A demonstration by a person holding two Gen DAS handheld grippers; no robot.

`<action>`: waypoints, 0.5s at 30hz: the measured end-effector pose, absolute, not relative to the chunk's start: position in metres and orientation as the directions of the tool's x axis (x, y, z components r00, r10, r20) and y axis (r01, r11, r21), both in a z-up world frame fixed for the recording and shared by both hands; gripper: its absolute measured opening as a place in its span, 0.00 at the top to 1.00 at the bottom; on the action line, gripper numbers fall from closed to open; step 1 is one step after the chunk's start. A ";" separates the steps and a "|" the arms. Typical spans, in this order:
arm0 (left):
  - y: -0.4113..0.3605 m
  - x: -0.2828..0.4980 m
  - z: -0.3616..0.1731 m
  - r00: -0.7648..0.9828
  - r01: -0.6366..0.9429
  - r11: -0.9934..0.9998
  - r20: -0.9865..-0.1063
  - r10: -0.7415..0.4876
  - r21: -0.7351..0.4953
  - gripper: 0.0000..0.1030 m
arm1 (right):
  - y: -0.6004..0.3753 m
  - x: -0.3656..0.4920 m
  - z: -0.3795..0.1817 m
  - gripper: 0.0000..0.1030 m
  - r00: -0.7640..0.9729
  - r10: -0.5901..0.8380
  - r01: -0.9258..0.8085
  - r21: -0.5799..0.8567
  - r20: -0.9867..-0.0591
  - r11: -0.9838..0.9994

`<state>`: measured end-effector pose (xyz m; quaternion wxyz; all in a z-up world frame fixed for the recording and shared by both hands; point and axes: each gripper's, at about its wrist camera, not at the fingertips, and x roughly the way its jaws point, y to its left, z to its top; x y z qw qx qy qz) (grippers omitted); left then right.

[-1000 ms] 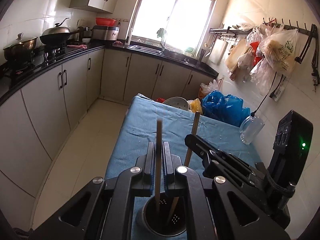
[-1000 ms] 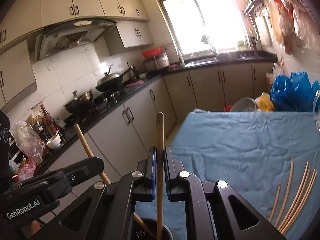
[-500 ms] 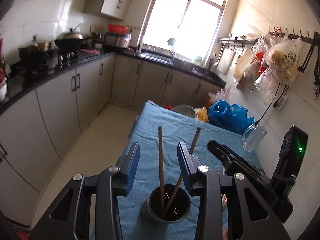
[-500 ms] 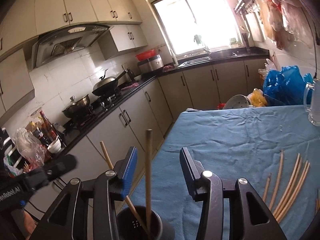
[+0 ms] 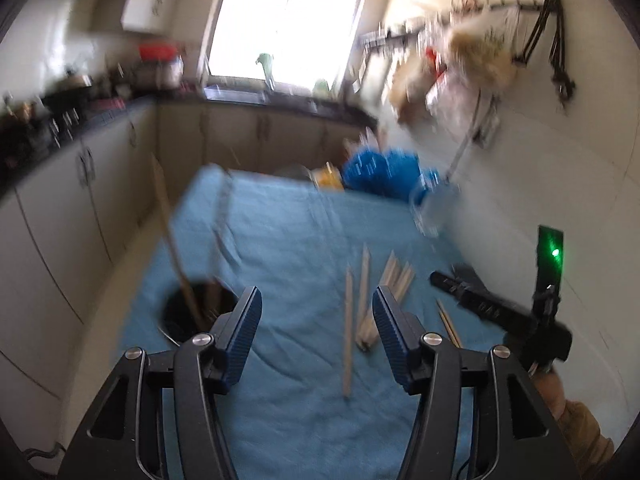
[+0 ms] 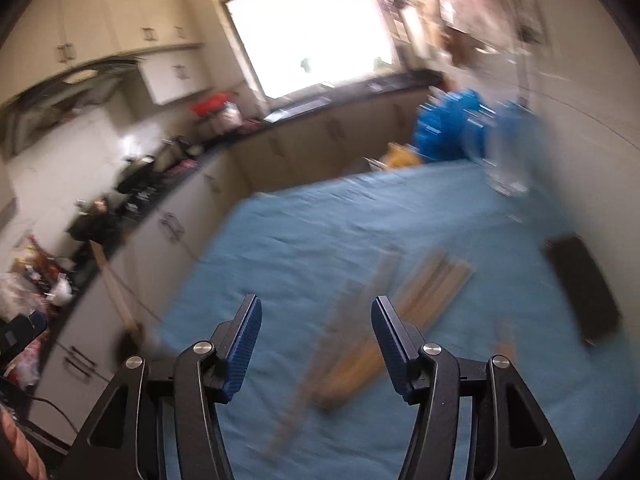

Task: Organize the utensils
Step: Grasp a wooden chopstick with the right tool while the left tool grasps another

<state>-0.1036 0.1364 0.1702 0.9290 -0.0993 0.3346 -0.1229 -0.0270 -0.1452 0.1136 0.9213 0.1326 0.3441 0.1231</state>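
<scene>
Over the blue-clothed table (image 5: 288,240), both sets of fingers wide, nothing between, having just been opening: left gripper (image 5: 317,334), right gripper (image 6: 316,340). Left of the loose chopsticks (image 5: 362,300) on the cloth, dark holder (image 5: 188,312) with two chopsticks upright.

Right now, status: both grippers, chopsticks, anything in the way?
Left gripper and right gripper open, empty, jaws just opened. Two wooden chopsticks stand in dark round holder; loose ones on blue cloth. Nothing blocking.
</scene>
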 end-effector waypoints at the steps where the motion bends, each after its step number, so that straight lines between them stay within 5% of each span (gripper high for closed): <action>1: 0.131 -0.101 0.160 0.725 0.165 0.946 -0.617 -0.307 -0.278 0.45 | -0.159 -0.030 0.105 0.40 0.721 0.300 -0.110 0.323 -0.625 0.940; 11: 0.060 -0.064 0.053 0.533 0.200 0.967 -0.811 -0.241 -0.156 0.46 | -0.247 -0.056 0.036 0.41 0.570 0.156 -0.006 0.185 -0.807 0.983; 15: 0.056 -0.046 0.031 0.478 0.182 0.970 -0.848 -0.231 -0.162 0.57 | -0.257 -0.069 0.023 0.65 0.543 0.116 -0.025 0.123 -0.832 0.992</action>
